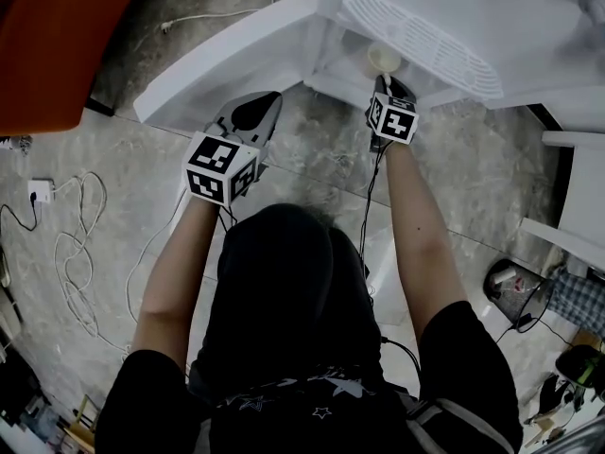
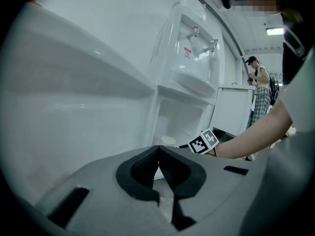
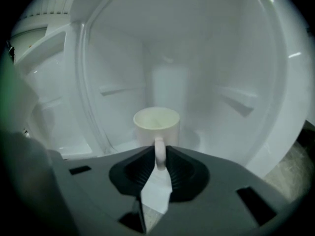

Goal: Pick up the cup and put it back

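A cream cup (image 3: 156, 124) stands upright on the floor of the white dispenser's lower compartment (image 3: 221, 73), its handle turned toward me. My right gripper (image 3: 160, 154) reaches into the compartment and is shut on that handle, which shows pinched between the jaw tips. From the head view the cup (image 1: 384, 58) sits just beyond the right gripper (image 1: 386, 81). My left gripper (image 1: 253, 112) hangs by the open door (image 1: 227, 60), shut with nothing in it. In the left gripper view its jaws (image 2: 158, 154) meet at the tip, with the cup (image 2: 167, 140) and the right gripper's marker cube (image 2: 203, 141) beyond.
The dispenser's drip grille (image 1: 425, 41) juts out above the compartment. Cables (image 1: 76, 253) and a power strip (image 1: 40, 192) lie on the stone floor at left. A wire bin (image 1: 515, 291) and white furniture (image 1: 577, 206) stand at right. A person (image 2: 258, 87) stands in the background.
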Demonstrator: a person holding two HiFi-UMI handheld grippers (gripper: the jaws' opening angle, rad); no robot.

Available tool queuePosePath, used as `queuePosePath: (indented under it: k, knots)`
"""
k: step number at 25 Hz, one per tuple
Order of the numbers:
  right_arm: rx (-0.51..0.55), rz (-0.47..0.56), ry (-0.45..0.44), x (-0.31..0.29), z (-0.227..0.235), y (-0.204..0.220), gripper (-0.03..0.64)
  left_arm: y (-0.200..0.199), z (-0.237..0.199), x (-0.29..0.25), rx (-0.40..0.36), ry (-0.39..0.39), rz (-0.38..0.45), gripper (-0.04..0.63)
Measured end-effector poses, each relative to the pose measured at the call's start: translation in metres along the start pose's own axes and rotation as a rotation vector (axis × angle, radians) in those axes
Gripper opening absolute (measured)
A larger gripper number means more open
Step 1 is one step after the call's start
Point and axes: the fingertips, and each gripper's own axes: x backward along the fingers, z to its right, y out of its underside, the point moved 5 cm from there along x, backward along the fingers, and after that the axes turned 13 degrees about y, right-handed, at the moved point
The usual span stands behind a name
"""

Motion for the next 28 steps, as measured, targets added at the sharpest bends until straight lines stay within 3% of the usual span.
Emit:
queuePosePath:
  k: [9, 15, 23, 28]
  knots:
    - [0.159, 0.042, -0.008, 0.02, -0.014, -0.015, 0.049, 0.002, 0.003, 0.009, -0.01, 0.03, -0.007, 0.009]
    - [0.198, 0.027, -0.031, 0.052, -0.015, -0.008, 0.046, 0.006, 0.012, 0.024, -0.002, 0.052, 0.019, 0.009]
    - [0.143, 0.085, -0.031, 0.102, -0.008, 0.007, 0.046, 0.001, 0.03, 0.03, -0.062, 0.126, 0.052, 0.009]
    - [0.109, 0.066, -0.037, 0.136, -0.007, -0.001, 0.044, -0.018, 0.038, 0.041, -0.086, 0.113, 0.034, 0.009]
